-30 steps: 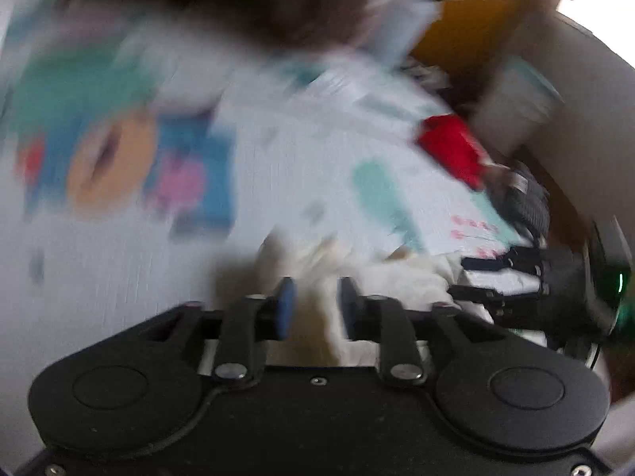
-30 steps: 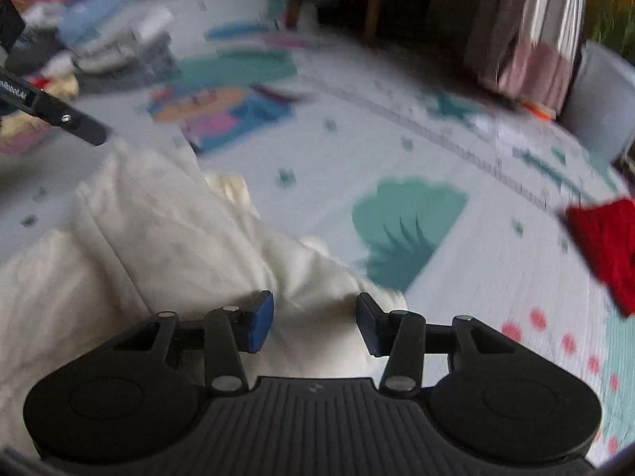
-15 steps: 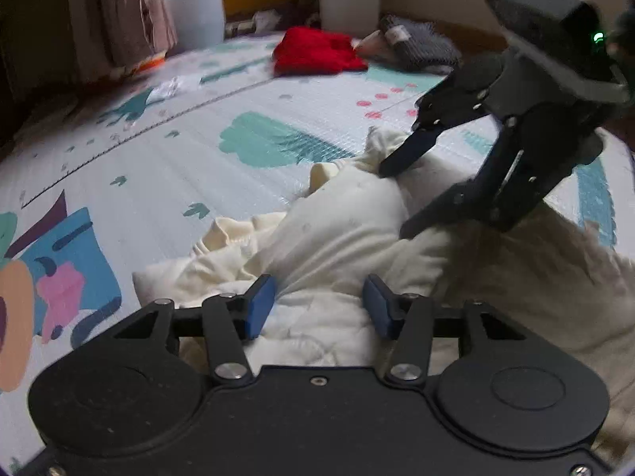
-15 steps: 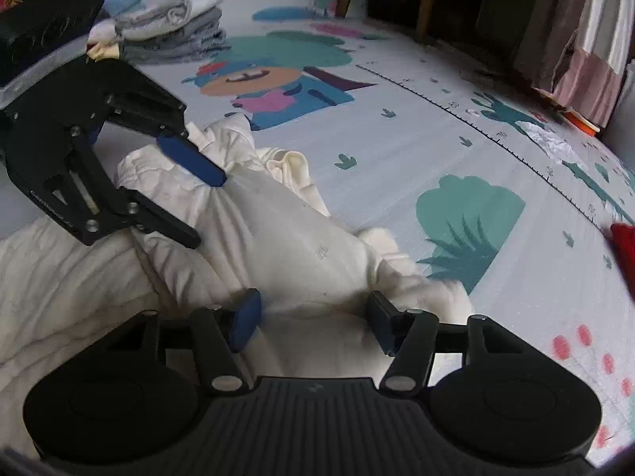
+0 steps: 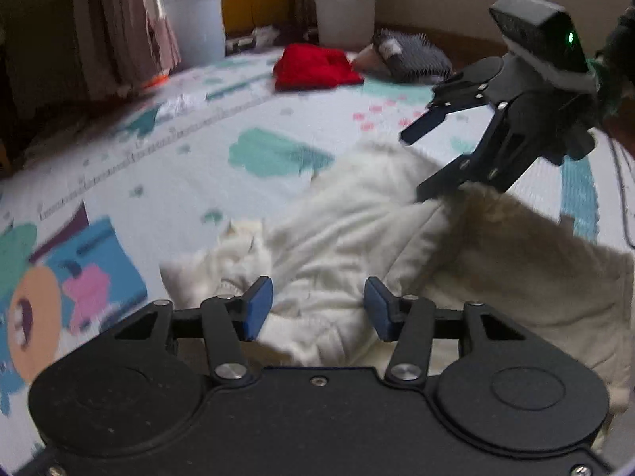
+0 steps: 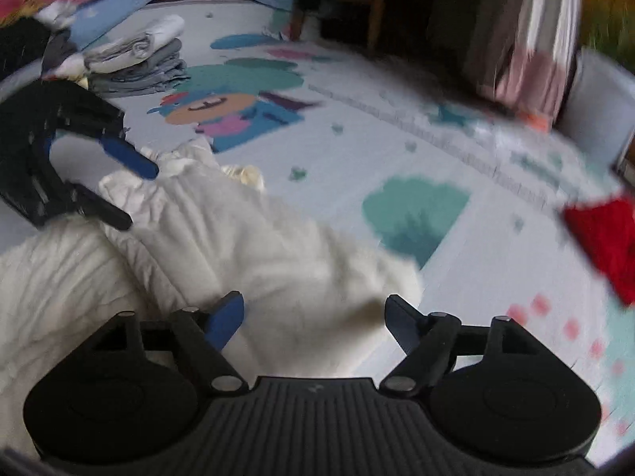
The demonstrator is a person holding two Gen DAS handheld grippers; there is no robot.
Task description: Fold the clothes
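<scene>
A cream-white garment (image 5: 357, 238) lies crumpled on the patterned play mat (image 5: 178, 158). My left gripper (image 5: 317, 307) hovers low over its near folds, blue pads apart, cloth lying between them without being pinched. The right wrist view shows the left gripper (image 6: 133, 194) at the left, jaws spread over the garment's (image 6: 238, 246) bunched end. My right gripper (image 6: 313, 311) is over the other end and its jaws are opening, with loose cloth under the gap. In the left wrist view the right gripper (image 5: 416, 164) has one finger raised above the fabric and the other resting at its edge.
A red garment (image 5: 317, 67) and a grey spiky soft toy (image 5: 412, 59) lie at the mat's far edge, near two white buckets (image 5: 345, 0). A stack of folded grey and white clothes (image 6: 139, 67) sits at the back left of the right wrist view. A curtain (image 6: 528, 39) hangs behind.
The left gripper swung round and dropped low over the garment, with its jaws wider than a second ago. The right gripper's jaws have spread apart and let go of the cloth.
</scene>
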